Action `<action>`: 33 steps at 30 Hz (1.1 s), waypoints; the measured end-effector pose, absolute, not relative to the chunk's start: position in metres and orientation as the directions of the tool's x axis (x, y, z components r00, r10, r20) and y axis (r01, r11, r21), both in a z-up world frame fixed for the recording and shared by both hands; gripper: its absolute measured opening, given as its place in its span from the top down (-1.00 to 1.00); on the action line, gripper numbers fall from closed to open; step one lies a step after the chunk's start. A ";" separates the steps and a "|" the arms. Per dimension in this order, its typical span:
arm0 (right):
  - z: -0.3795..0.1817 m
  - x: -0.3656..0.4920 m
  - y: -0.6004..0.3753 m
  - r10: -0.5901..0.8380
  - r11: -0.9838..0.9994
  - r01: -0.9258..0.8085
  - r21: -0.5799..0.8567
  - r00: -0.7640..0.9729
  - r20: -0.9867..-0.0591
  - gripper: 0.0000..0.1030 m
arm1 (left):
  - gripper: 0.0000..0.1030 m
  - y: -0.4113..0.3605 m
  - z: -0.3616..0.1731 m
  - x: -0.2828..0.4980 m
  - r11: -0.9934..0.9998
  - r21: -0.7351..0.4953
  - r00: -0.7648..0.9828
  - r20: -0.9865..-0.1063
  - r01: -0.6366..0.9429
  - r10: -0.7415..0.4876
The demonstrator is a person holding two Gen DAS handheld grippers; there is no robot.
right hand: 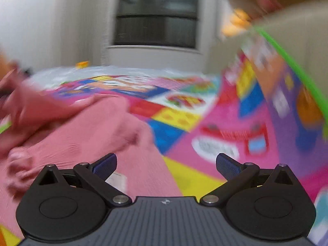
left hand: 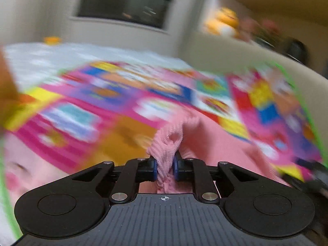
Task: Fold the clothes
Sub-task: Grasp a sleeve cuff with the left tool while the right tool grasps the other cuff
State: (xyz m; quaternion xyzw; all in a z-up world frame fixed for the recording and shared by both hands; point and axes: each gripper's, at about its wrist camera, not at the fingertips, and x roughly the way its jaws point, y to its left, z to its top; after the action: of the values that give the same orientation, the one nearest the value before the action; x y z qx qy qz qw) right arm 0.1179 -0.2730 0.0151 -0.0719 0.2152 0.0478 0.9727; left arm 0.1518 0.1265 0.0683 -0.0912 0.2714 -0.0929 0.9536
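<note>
A pink ribbed knit garment point(left hand: 170, 141) lies on a bright patchwork play mat point(left hand: 114, 102). My left gripper point(left hand: 165, 167) is shut on a bunched fold of its ribbed edge, which rises between the blue pads. The rest of the cloth trails off to the right under the fold. In the right wrist view the pink garment point(right hand: 82, 135) spreads over the left half of the mat point(right hand: 235, 127), with a white label near my left finger. My right gripper point(right hand: 166, 164) stands wide open just above the cloth's right edge, holding nothing. Both views are motion-blurred.
A beige padded wall with a green-edged mat flap point(right hand: 291, 65) rises on the right. A window point(right hand: 155, 20) and white wall stand beyond a pale sheet point(left hand: 61, 55). Soft toys point(left hand: 223, 20) sit on a ledge at the far right. Part of a hand point(left hand: 6, 94) shows at the left edge.
</note>
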 end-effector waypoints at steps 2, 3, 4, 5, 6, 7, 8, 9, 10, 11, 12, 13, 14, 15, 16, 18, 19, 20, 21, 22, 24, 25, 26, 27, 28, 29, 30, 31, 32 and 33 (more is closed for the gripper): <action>0.027 0.114 -0.256 0.178 0.957 -0.262 -0.126 0.872 -0.457 -0.92 | 0.70 0.160 0.061 0.172 0.984 -0.176 0.859 -0.505 -0.008 -0.083; 0.033 0.113 -0.247 0.235 0.936 -0.329 -0.124 0.848 -0.475 -0.87 | 0.70 0.175 0.056 0.182 0.985 -0.160 0.858 -0.513 -0.071 -0.022; 0.036 0.112 -0.238 0.294 0.913 -0.394 -0.106 0.816 -0.498 -0.87 | 0.70 0.190 0.050 0.190 0.981 -0.152 0.852 -0.522 -0.123 0.026; 0.037 0.112 -0.228 0.340 0.890 -0.445 -0.094 0.788 -0.514 -0.87 | 0.69 0.203 0.044 0.196 0.974 -0.157 0.842 -0.538 -0.161 0.052; 0.038 0.112 -0.218 0.384 0.865 -0.495 -0.081 0.757 -0.529 -0.87 | 0.64 0.216 0.036 0.202 0.966 -0.168 0.827 -0.557 -0.196 0.071; 0.038 0.112 -0.208 0.423 0.838 -0.541 -0.068 0.725 -0.543 -0.87 | 0.54 0.227 0.030 0.206 0.957 -0.181 0.815 -0.573 -0.225 0.083; 0.035 0.113 -0.198 0.449 0.816 -0.574 -0.062 0.698 -0.557 -0.87 | 0.52 0.233 0.024 0.206 0.949 -0.198 0.806 -0.586 -0.244 0.085; 0.031 0.114 -0.188 0.462 0.798 -0.599 -0.064 0.678 -0.572 -0.87 | 0.39 0.236 0.019 0.204 0.943 -0.224 0.803 -0.592 -0.248 0.070; 0.025 0.115 -0.178 0.465 0.781 -0.619 -0.081 0.663 -0.587 -0.88 | 0.26 0.238 0.016 0.200 0.936 -0.254 0.804 -0.593 -0.243 0.048; 0.017 0.117 -0.167 0.455 0.763 -0.636 -0.115 0.655 -0.603 -0.88 | 0.19 0.239 0.013 0.196 0.929 -0.283 0.805 -0.593 -0.239 0.026; 0.009 0.120 -0.158 0.434 0.750 -0.642 -0.159 0.659 -0.615 -0.88 | 0.05 0.237 0.011 0.191 0.924 -0.309 0.808 -0.589 -0.224 -0.001; 0.002 0.123 -0.150 0.406 0.743 -0.637 -0.205 0.672 -0.620 -0.86 | -0.07 0.234 0.012 0.186 0.923 -0.329 0.815 -0.579 -0.200 -0.030; -0.004 0.127 -0.145 0.384 0.738 -0.632 -0.236 0.682 -0.623 -0.82 | -0.13 0.231 0.013 0.181 0.921 -0.347 0.823 -0.566 -0.176 -0.056; -0.002 0.135 -0.147 0.392 0.752 -0.626 -0.207 0.677 -0.624 -0.62 | -0.25 0.228 0.016 0.175 0.920 -0.365 0.830 -0.550 -0.143 -0.089; 0.001 0.143 -0.150 0.402 0.768 -0.618 -0.169 0.670 -0.625 -0.32 | -0.42 0.226 0.020 0.169 0.917 -0.385 0.836 -0.533 -0.104 -0.129; 0.015 0.162 -0.169 0.443 0.812 -0.583 -0.030 0.649 -0.619 0.30 | -0.65 0.216 0.029 0.160 0.905 -0.425 0.838 -0.496 -0.008 -0.225; 0.023 0.172 -0.179 0.441 0.834 -0.552 0.010 0.655 -0.613 0.44 | -0.73 0.210 0.032 0.159 0.896 -0.442 0.832 -0.482 0.041 -0.275; 0.031 0.182 -0.188 0.413 0.857 -0.515 0.004 0.682 -0.604 0.50 | -0.77 0.203 0.034 0.159 0.886 -0.456 0.823 -0.468 0.087 -0.322; 0.040 0.191 -0.198 0.372 0.877 -0.480 -0.034 0.722 -0.584 0.59 | -0.83 0.195 0.035 0.161 0.878 -0.463 0.814 -0.460 0.121 -0.355; 0.049 0.199 -0.207 0.331 0.894 -0.442 -0.072 0.759 -0.561 0.62 | -0.84 0.186 0.034 0.165 0.873 -0.465 0.806 -0.455 0.147 -0.378; 0.072 0.220 -0.232 0.236 0.930 -0.343 -0.134 0.835 -0.496 0.64 | -0.84 0.168 0.034 0.172 0.861 -0.468 0.789 -0.446 0.197 -0.423; 0.088 0.233 -0.250 0.177 0.949 -0.273 -0.156 0.874 -0.453 0.64 | -0.84 0.161 0.033 0.177 0.858 -0.468 0.781 -0.445 0.214 -0.438; 0.103 0.245 -0.267 0.109 0.963 -0.198 -0.185 0.907 -0.406 0.64 | -0.85 0.155 0.031 0.182 0.856 -0.466 0.775 -0.446 0.225 -0.447; 0.115 0.256 -0.282 0.038 0.967 -0.125 -0.222 0.932 -0.360 0.65 | -0.85 0.150 0.028 0.188 0.854 -0.465 0.768 -0.450 0.234 -0.456; 0.126 0.267 -0.296 -0.032 0.965 -0.054 -0.257 0.947 -0.319 0.65 | -0.85 0.145 0.024 0.196 0.855 -0.463 0.762 -0.458 0.236 -0.458; 0.134 0.279 -0.309 -0.091 0.960 0.007 -0.281 0.953 -0.289 0.65 | -0.85 0.142 0.020 0.203 0.858 -0.459 0.757 -0.468 0.232 -0.456; 0.139 0.291 -0.320 -0.142 0.951 0.055 -0.305 0.953 -0.268 0.65 | -0.85 0.138 0.015 0.210 0.860 -0.455 0.752 -0.479 0.229 -0.453; 0.143 0.302 -0.330 -0.187 0.940 0.099 -0.327 0.950 -0.250 0.65 | -0.85 0.135 0.010 0.217 0.864 -0.451 0.747 -0.491 0.222 -0.448; 0.142 0.313 -0.337 -0.215 0.931 0.122 -0.343 0.945 -0.248 0.65 | -0.85 0.135 0.004 0.224 0.870 -0.447 0.744 -0.505 0.208 -0.438; 0.141 0.323 -0.343 -0.243 0.921 0.145 -0.362 0.938 -0.245 0.65 | -0.85 0.135 -0.002 0.231 0.876 -0.442 0.742 -0.520 0.191 -0.424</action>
State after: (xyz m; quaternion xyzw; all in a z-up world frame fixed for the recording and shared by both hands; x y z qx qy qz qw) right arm 0.3228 -0.3431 0.1411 -0.1717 0.1441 -0.1001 0.9694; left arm 0.2313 0.1349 -0.0019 -0.1834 0.3177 -0.1681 0.9150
